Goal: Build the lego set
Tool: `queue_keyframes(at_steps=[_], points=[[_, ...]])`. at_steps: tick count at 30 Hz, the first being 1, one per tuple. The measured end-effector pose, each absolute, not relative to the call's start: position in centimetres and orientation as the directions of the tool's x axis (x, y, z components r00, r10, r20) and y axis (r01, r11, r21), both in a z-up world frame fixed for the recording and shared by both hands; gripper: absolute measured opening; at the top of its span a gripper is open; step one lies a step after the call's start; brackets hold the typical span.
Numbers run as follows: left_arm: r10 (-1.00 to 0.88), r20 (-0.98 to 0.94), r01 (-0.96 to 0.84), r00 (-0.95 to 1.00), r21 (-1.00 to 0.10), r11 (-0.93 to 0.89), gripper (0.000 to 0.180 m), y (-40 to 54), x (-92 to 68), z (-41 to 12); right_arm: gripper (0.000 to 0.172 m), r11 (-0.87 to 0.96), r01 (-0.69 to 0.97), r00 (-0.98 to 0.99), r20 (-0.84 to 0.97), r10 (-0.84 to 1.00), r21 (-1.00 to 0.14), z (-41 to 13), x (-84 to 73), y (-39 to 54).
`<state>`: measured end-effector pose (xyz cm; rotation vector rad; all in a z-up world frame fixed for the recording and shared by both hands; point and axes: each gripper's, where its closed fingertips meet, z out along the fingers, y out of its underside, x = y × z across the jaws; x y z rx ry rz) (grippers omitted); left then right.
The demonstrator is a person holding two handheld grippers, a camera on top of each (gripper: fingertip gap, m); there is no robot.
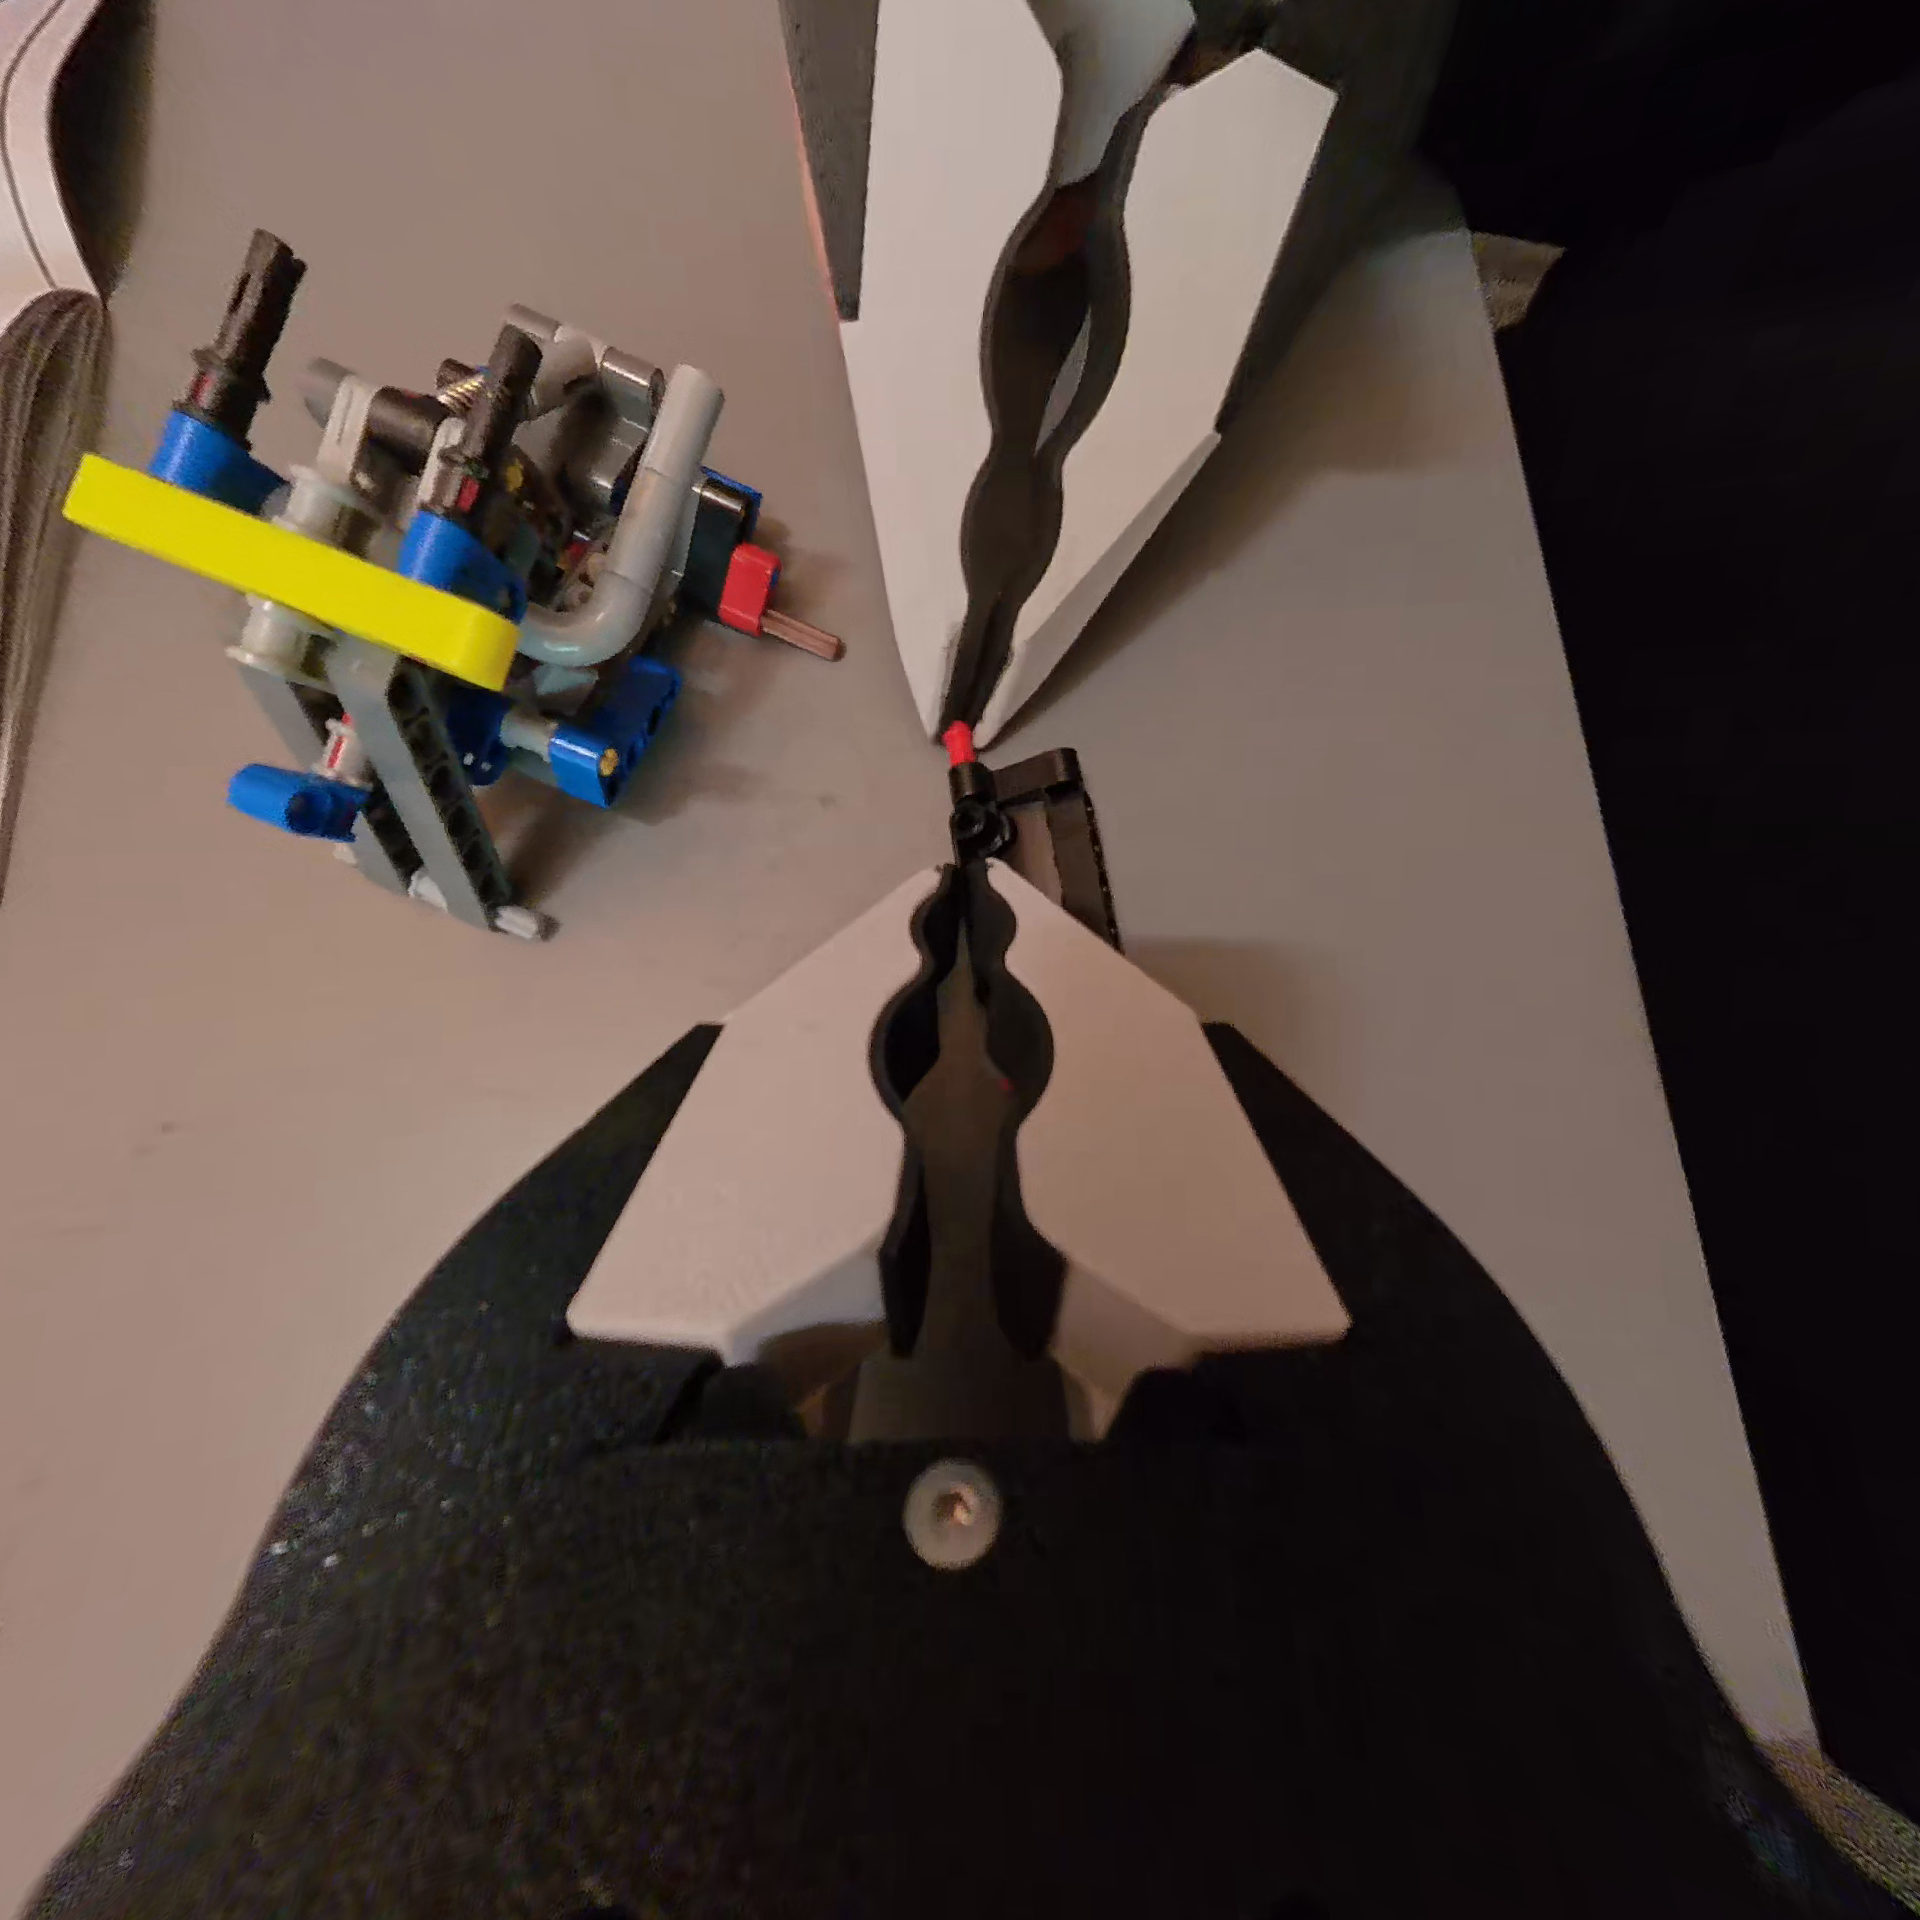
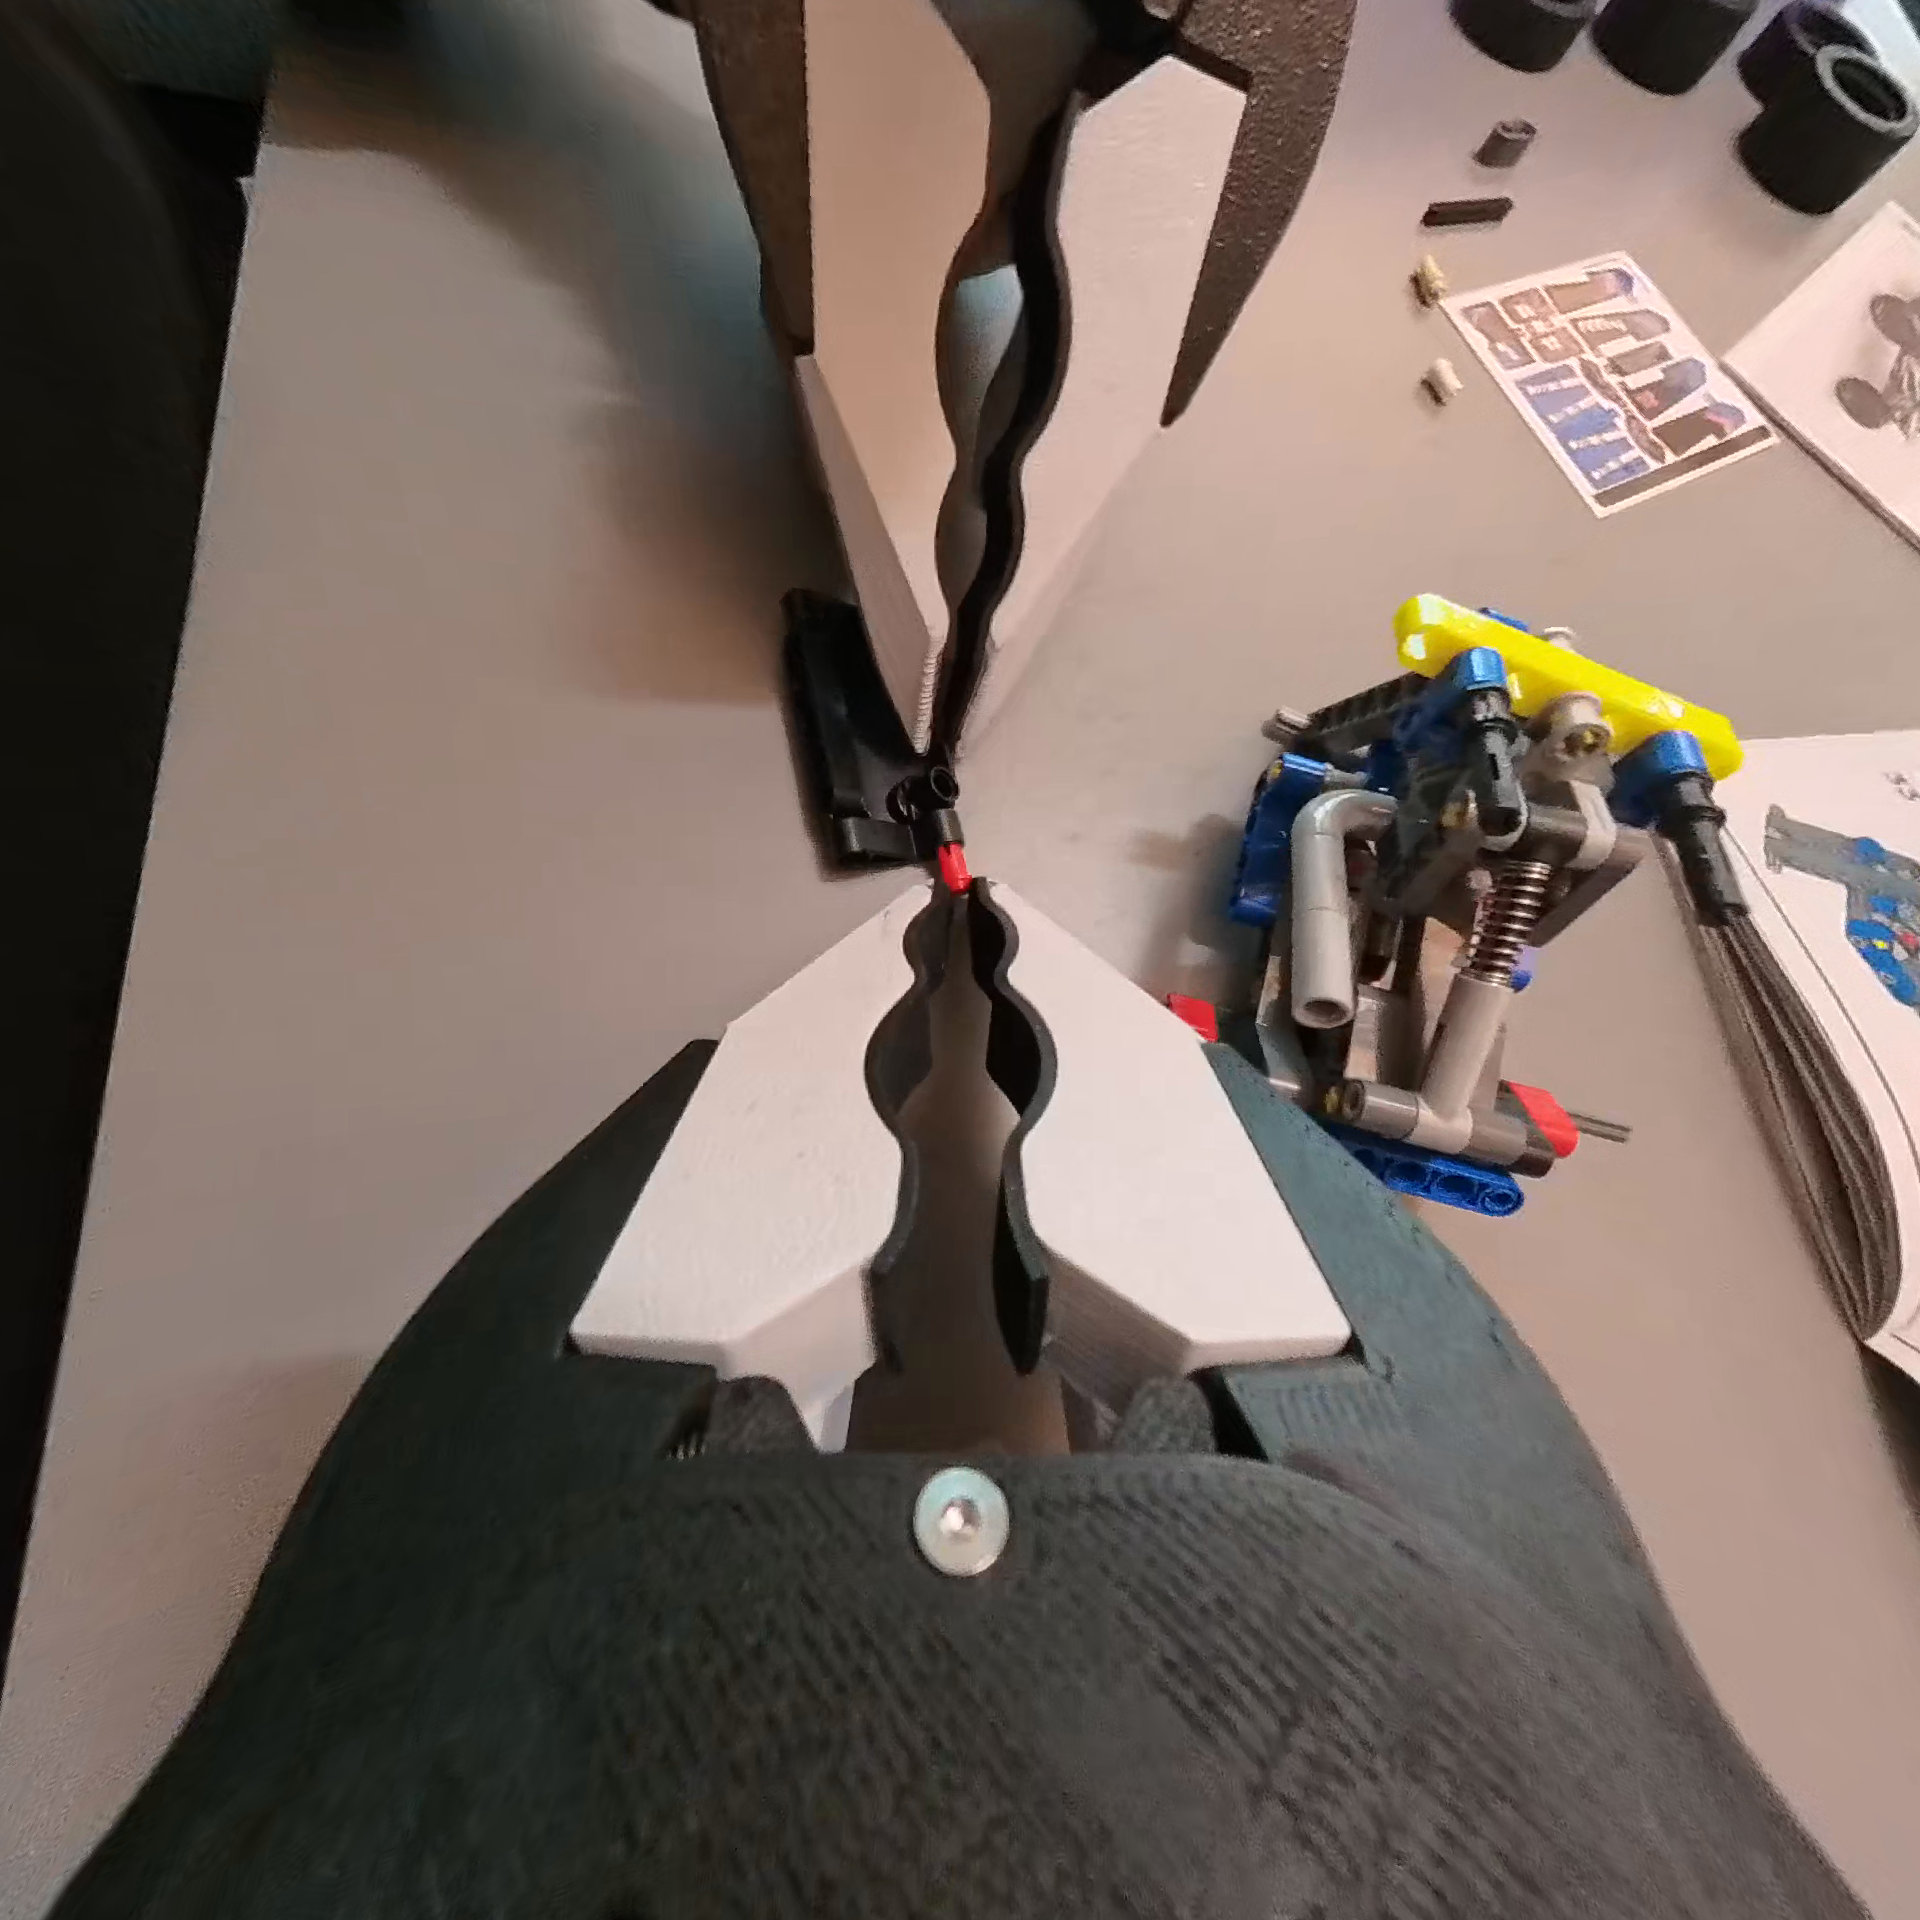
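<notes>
The left hand-held gripper (image 1: 961, 878) is clenched on the black end of a small connector (image 1: 975, 810), and the right hand-held gripper (image 2: 961, 891) is clenched on a red pin (image 2: 951, 864) at the connector's other end. The two grippers are seen tip to tip above the grey bench (image 1: 312, 1195), with the joined piece spanning the short space between them. A black beam (image 1: 1075, 831) is seen just behind the connector; whether it is joined to it or lies on the bench cannot be told.

To the left in the left wrist view, well apart from the grippers, a brick model (image 1: 436, 603) is stood on the bench. It is built of grey beams, blue connectors, a flat yellow bar (image 1: 281, 571), a bent grey tube, a metal coil spring (image 2: 1507, 925) and black axles that stick upward. Nothing is placed between it and the grippers.

In the right wrist view an open booklet (image 2: 1849, 1039) is laid beside the model, touching it. Farther off a sticker sheet (image 2: 1605, 379), a second printed sheet (image 2: 1849, 353), a few small loose parts (image 2: 1465, 213) and black tyres (image 2: 1818, 135) are seen. The fingers are white, wedge-shaped, with wavy black pads.
</notes>
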<state>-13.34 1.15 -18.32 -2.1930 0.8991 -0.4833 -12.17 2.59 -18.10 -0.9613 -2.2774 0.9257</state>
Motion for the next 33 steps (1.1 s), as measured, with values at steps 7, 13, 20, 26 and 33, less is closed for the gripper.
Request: queue_keyframes(at_steps=[7,13,20,26,33], points=[[-0.687,0.068,-0.425,0.723,-0.740,-0.521,0.000,1.25,-13.41,-18.31,0.001,0.576,0.373,-0.627,0.259,0.734,-0.727,-18.09,-11.95,2.37],[-0.715,0.045,-0.456,0.697,-0.742,-0.491,0.000,1.25,-13.42,-18.31,0.001,0.548,0.400,-0.621,0.222,0.752,-0.735,-18.12,-12.04,2.46],[-0.740,0.034,-0.478,0.672,-0.743,-0.468,0.000,1.27,-13.48,-18.33,0.001,0.590,0.345,-0.665,0.253,0.702,-0.730,-18.10,-12.19,2.53],[-0.769,0.035,-0.497,0.639,-0.744,-0.447,0.000,1.32,-13.50,-18.33,0.001,0.654,0.251,-0.729,0.305,0.613,-0.713,-18.09,-12.24,2.62],[-0.781,0.038,-0.509,0.623,-0.739,-0.441,0.000,1.57,-13.71,-18.34,0.001,0.668,0.227,-0.744,0.317,0.588,-0.708,-18.05,-12.62,2.83]])
